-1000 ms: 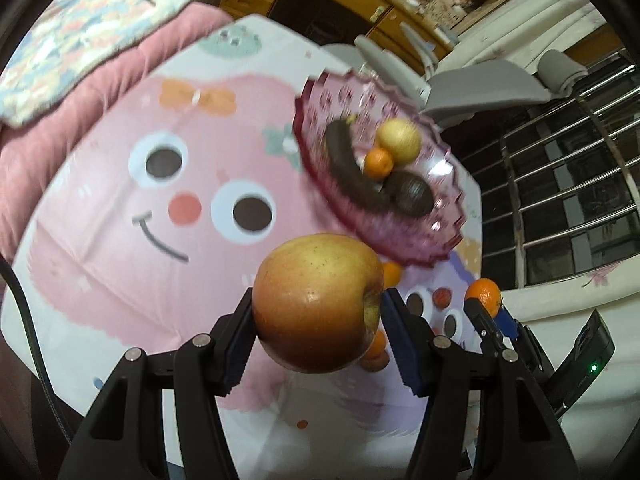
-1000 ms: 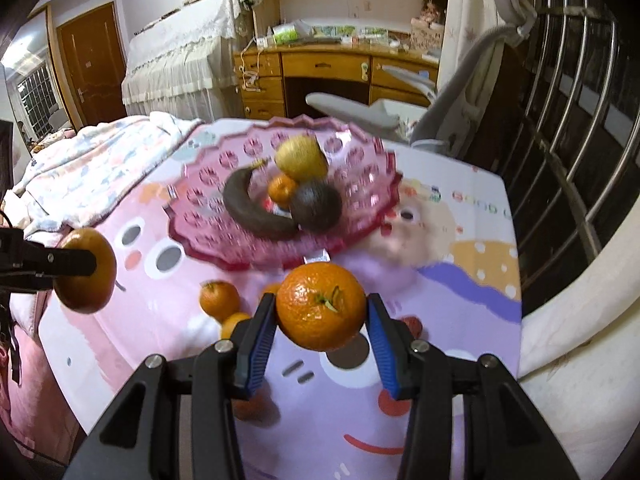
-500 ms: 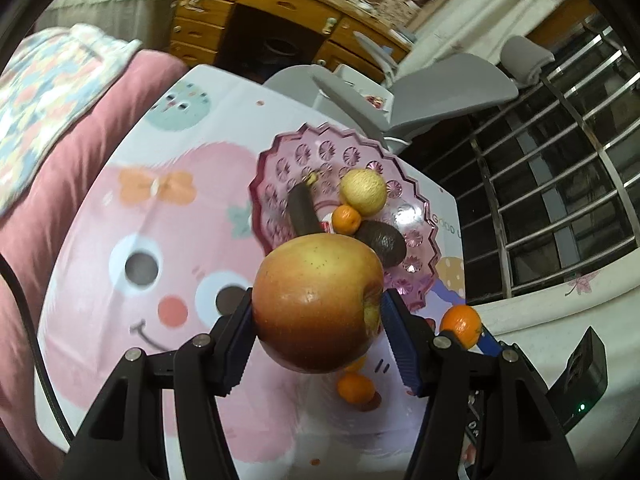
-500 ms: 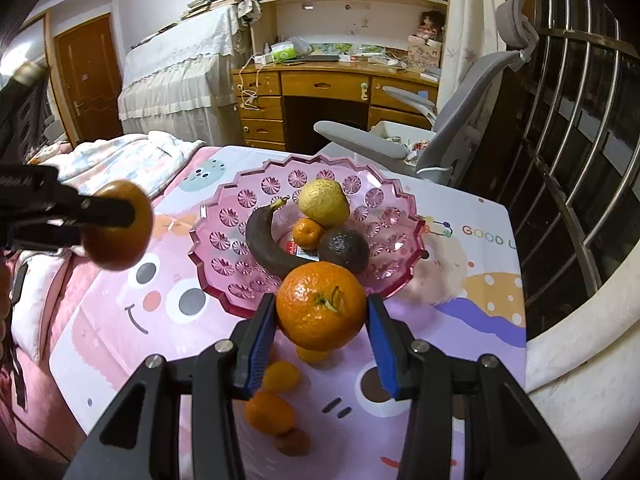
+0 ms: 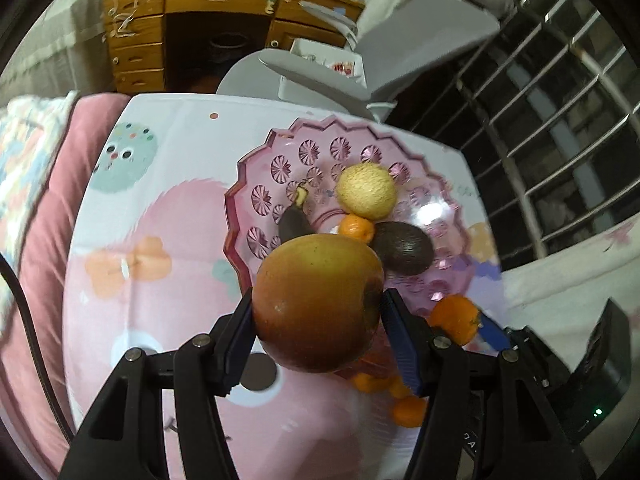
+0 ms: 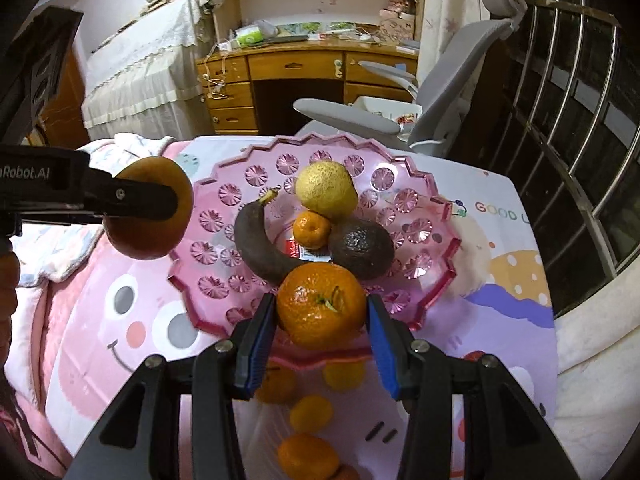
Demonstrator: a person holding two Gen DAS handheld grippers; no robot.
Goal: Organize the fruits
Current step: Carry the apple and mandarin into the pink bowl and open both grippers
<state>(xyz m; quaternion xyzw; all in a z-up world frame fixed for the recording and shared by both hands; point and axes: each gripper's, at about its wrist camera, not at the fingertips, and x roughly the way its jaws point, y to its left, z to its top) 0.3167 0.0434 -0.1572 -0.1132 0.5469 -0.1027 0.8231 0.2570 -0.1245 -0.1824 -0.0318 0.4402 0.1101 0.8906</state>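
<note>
My left gripper (image 5: 318, 332) is shut on a red-yellow apple (image 5: 319, 304), held above the near left rim of the pink glass bowl (image 5: 256, 184). My right gripper (image 6: 322, 322) is shut on an orange mandarin (image 6: 321, 306), hovering over the bowl's (image 6: 436, 224) near rim. In the bowl lie a dark banana (image 6: 256, 244), a yellow pear (image 6: 326, 189), a small mandarin (image 6: 311, 229) and a dark avocado (image 6: 362, 249). The right wrist view also shows the apple (image 6: 138, 236) at the left, and the left wrist view shows the held mandarin (image 5: 456, 318).
Several small mandarins (image 6: 310, 414) lie loose on the cartoon-print cloth (image 6: 120, 320) in front of the bowl. A grey office chair (image 6: 448, 92) and a wooden desk (image 6: 296, 68) stand beyond the table. Window bars (image 6: 580, 128) run along the right.
Both grippers have moved forward toward the bowl with their fruit still gripped. The left one has rolled, and the bowl now sits squarely ahead of it.
</note>
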